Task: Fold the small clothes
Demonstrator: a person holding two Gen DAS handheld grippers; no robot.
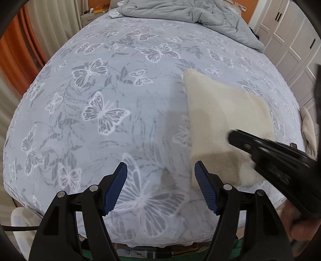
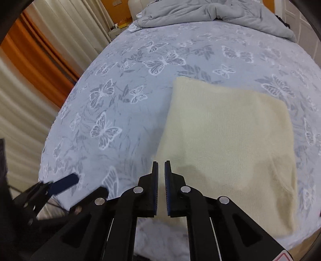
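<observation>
**Inspector:** Where is the garment recorded?

**Assessor:** The cream knit garment (image 2: pixel 226 144) is found flat on the butterfly bedspread (image 2: pixel 124 96), at centre right of the right wrist view, already squared into a folded rectangle.

**Inspector:** And the grippers?

**Assessor:** The right gripper (image 2: pixel 161 166) is noted over the garment's lower-left edge, jaws nearly closed, nothing seen between them. The left gripper (image 1: pixel 160 170) is spread wide and empty beside the same edge.

**Inspector:** Step in hand?

**Assessor:** A fold is judged complete. Next, a further fold or setting aside would be required, with an edge pinched first.

Bedspread (image 1: pixel 90 120) left of folded garment (image 1: pixel 220 120) open; duvet (image 1: pixel 190 12) blocks far end.
</observation>
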